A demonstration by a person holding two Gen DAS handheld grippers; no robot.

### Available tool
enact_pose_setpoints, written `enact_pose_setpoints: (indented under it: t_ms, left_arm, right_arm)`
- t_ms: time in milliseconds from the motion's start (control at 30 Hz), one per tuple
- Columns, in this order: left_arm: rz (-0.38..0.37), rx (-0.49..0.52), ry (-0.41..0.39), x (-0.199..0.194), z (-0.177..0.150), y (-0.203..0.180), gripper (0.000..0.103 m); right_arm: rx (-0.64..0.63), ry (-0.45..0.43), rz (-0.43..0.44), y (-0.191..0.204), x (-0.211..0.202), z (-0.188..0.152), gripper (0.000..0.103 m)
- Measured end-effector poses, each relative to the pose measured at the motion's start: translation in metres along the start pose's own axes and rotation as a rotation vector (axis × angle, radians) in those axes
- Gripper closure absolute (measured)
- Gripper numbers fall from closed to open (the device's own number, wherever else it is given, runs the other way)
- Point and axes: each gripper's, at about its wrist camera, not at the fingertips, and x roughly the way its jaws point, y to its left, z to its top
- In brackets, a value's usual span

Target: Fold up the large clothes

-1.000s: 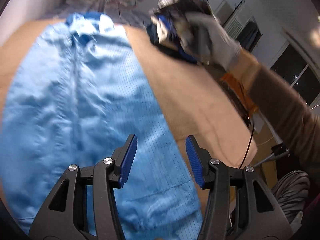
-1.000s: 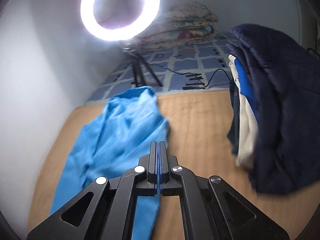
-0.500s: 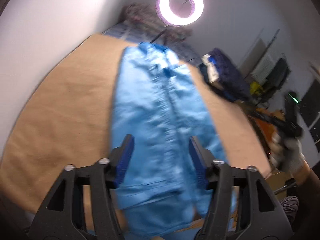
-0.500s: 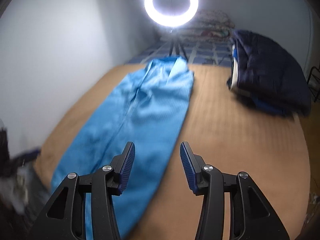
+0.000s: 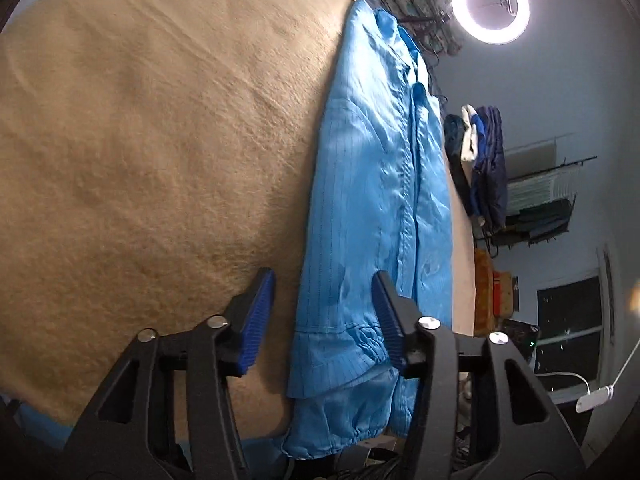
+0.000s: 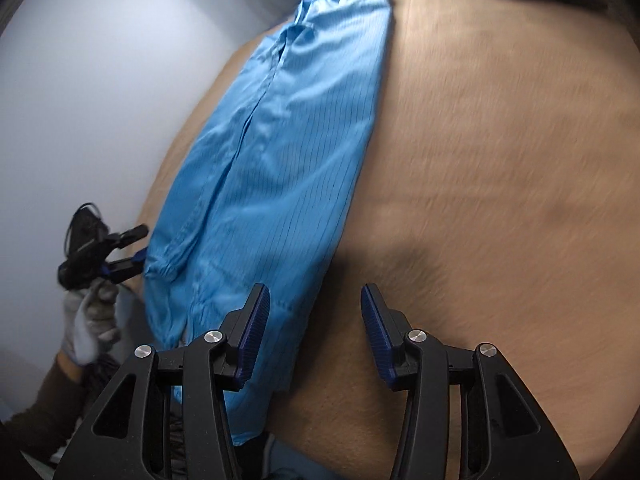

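I hover both grippers over the near hem of the long blue garment (image 5: pixel 372 208) lying lengthwise on the tan bed (image 5: pixel 140 140), left gripper (image 5: pixel 324 316) closing emptily, right gripper (image 6: pixel 312 332) half-wide and empty, ready to pinch corners.

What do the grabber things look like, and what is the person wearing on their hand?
Each grabber is black plastic with triangle-shaped holes, shiny silver bolts and ribbed blue pads inside its fingers. The left gripper and right gripper look alike. In the right wrist view, the left hand wears a pale grey glove with a brown sleeve behind it, and a thin black cable loops off the back of that grabber.
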Motion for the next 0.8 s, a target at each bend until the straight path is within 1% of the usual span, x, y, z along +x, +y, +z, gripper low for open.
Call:
enact_pose_setpoints:
  t_ms: [67, 100, 167, 200, 233, 267, 300, 333, 367, 433, 533, 633, 667, 733, 800]
  left_arm:
    - [-0.018, 0.003, 0.03, 0.008, -0.003, -0.002, 0.062]
    - [-0.022, 0.01, 0.044, 0.01, -0.005, -0.004, 0.066]
    - [-0.012, 0.038, 0.061, 0.016, -0.009, -0.009, 0.073]
    - [-0.014, 0.047, 0.074, 0.018, -0.01, -0.012, 0.079]
    - [-0.01, 0.055, 0.084, 0.022, -0.012, -0.015, 0.088]
    - [-0.001, 0.068, 0.093, 0.026, -0.014, -0.018, 0.091]
    - [0.004, 0.081, 0.096, 0.028, -0.015, -0.021, 0.094]
    - [0.011, 0.094, 0.096, 0.029, -0.016, -0.022, 0.096]
    - [0.02, 0.109, 0.091, 0.028, -0.018, -0.026, 0.096]
    - [0.022, 0.122, 0.09, 0.024, -0.024, -0.028, 0.098]
    - [0.023, 0.142, 0.1, 0.018, -0.034, -0.03, 0.099]
    - [-0.003, 0.137, 0.128, 0.014, -0.051, -0.03, 0.1]
    - [-0.001, 0.152, 0.136, 0.012, -0.058, -0.031, 0.1]
    - [-0.005, 0.152, 0.139, 0.013, -0.061, -0.033, 0.1]
    - [-0.032, 0.133, 0.14, 0.014, -0.057, -0.035, 0.1]
  right_arm:
    - [0.04, -0.008, 0.066, -0.004, 0.001, -0.005, 0.057]
    - [0.061, -0.009, 0.101, -0.006, 0.002, -0.007, 0.057]
    - [0.082, -0.003, 0.158, -0.009, 0.007, -0.006, 0.057]
    - [0.082, -0.002, 0.17, -0.01, 0.009, -0.006, 0.057]
    - [0.079, -0.001, 0.179, -0.01, 0.011, -0.005, 0.06]
    - [0.076, 0.011, 0.186, -0.009, 0.016, -0.004, 0.07]
    - [0.076, 0.023, 0.189, -0.008, 0.02, -0.003, 0.076]
    - [0.073, 0.04, 0.189, -0.007, 0.026, -0.002, 0.091]
    - [0.064, 0.045, 0.178, -0.005, 0.031, -0.002, 0.098]
    - [0.054, 0.036, 0.17, -0.002, 0.032, -0.003, 0.1]
    - [0.042, 0.046, 0.171, 0.002, 0.024, -0.003, 0.101]
    - [0.042, 0.056, 0.205, 0.004, 0.011, -0.012, 0.101]
    - [0.049, 0.057, 0.213, 0.002, 0.009, -0.016, 0.102]
    - [0.056, 0.06, 0.207, -0.003, 0.012, -0.02, 0.102]
    - [0.084, 0.064, 0.231, -0.01, 0.022, -0.021, 0.101]
